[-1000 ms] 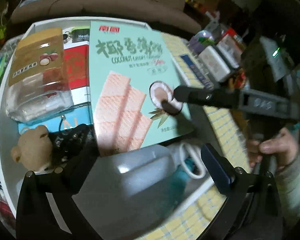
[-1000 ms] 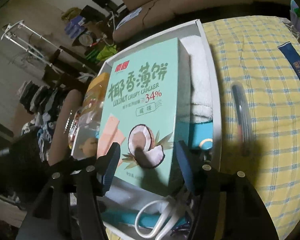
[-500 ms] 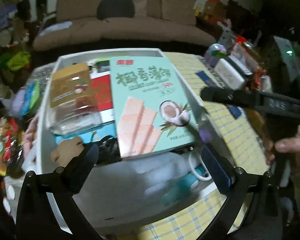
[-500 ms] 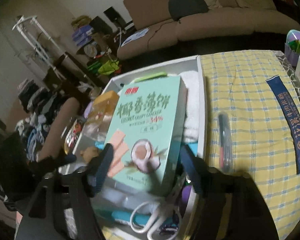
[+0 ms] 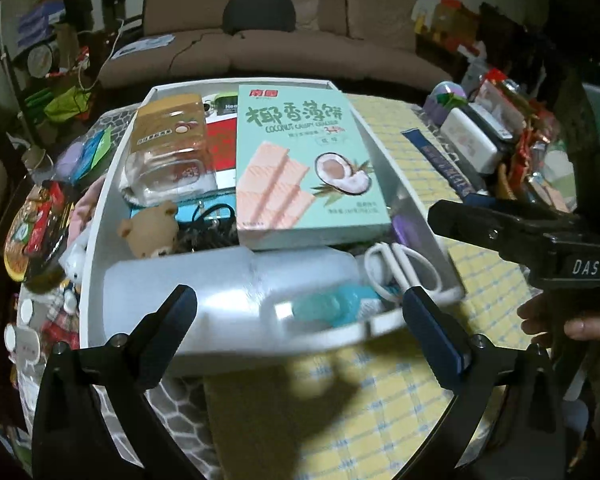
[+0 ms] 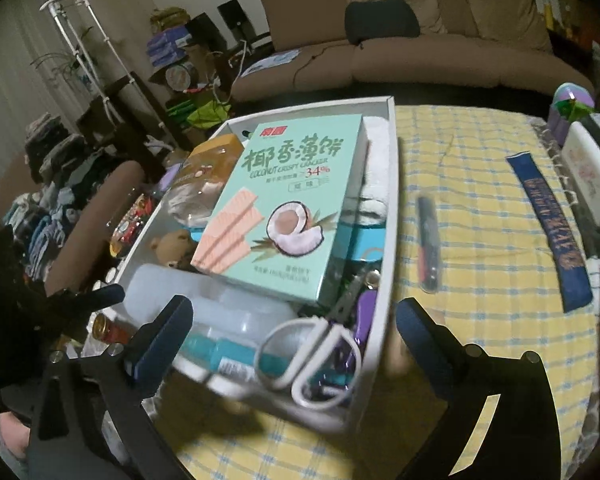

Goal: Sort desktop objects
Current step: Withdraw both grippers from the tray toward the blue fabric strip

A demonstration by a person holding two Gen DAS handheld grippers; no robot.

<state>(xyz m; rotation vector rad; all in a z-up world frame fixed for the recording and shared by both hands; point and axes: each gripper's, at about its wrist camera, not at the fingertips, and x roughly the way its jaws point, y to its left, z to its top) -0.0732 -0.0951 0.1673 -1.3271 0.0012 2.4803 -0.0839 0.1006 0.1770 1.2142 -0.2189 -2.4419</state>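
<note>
A white storage box (image 5: 100, 216) (image 6: 384, 288) sits on the yellow checked cloth and holds several items. A mint coconut cracker box (image 5: 304, 168) (image 6: 292, 200) lies on top. White-handled scissors (image 5: 404, 268) (image 6: 312, 352), a clear plastic bottle (image 5: 228, 288) (image 6: 220, 304), a small bear toy (image 5: 148, 228) (image 6: 172, 244) and a clear snack pack (image 5: 168, 152) lie around it. My left gripper (image 5: 300, 316) is open and empty in front of the box. My right gripper (image 6: 292, 328) is open and empty near the box's front corner; it also shows in the left wrist view (image 5: 500, 232).
A dark pen (image 6: 428, 236) and a blue strip (image 6: 548, 224) (image 5: 440, 160) lie on the cloth right of the box. White cases and clutter (image 5: 472, 140) crowd the far right. Snack packets (image 5: 36, 224) lie left of the box. A brown sofa (image 6: 400, 52) stands behind.
Both grippers have pulled back from the box, so more of it shows. The right gripper, which was over the cracker box, has drawn away to the right. The cracker box stays in place.
</note>
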